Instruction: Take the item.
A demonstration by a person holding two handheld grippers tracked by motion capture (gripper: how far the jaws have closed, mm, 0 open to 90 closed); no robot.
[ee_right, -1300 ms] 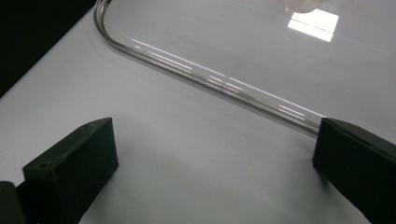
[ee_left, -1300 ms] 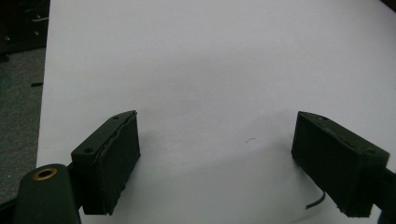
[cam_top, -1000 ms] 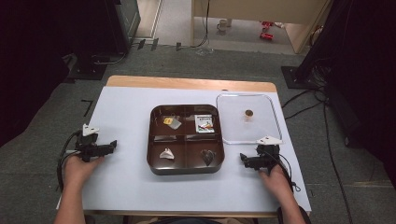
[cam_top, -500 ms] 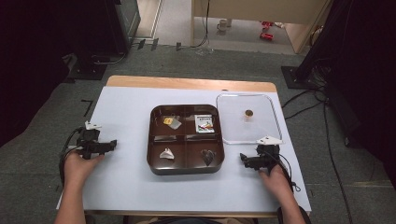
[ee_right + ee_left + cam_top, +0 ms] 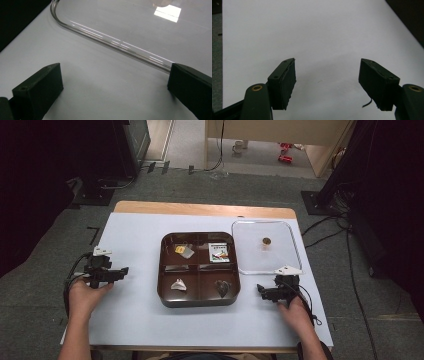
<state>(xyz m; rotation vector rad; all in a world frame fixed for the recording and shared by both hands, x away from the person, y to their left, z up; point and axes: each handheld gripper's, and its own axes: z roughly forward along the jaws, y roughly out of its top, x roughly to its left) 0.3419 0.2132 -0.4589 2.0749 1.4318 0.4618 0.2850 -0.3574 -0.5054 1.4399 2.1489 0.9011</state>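
A dark brown four-compartment tray [image 5: 166,296] sits mid-table. It holds a yellow-and-white packet [image 5: 183,250], a printed packet [image 5: 218,252], a white folded piece [image 5: 178,284] and a dark piece [image 5: 223,287]. A clear lid [image 5: 280,257] with a small brown knob [image 5: 266,240] lies flat to its right. My left gripper [image 5: 124,270] hovers left of the tray, pointing at it. Its jaws have just been closing, and it is still open [image 5: 327,82] over bare white table. My right gripper [image 5: 260,291] rests near the lid's front corner, open [image 5: 115,82] and empty, with the lid's rim [image 5: 112,41] just ahead.
A white sheet [image 5: 135,320] covers the table, with a wooden edge [image 5: 200,209] at the back. Grey floor, cables and dark stands surround it. Each gripper trails a cable toward the person's forearms.
My left gripper has risen a little and its jaws have narrowed slightly. The right gripper, tray and lid have not moved.
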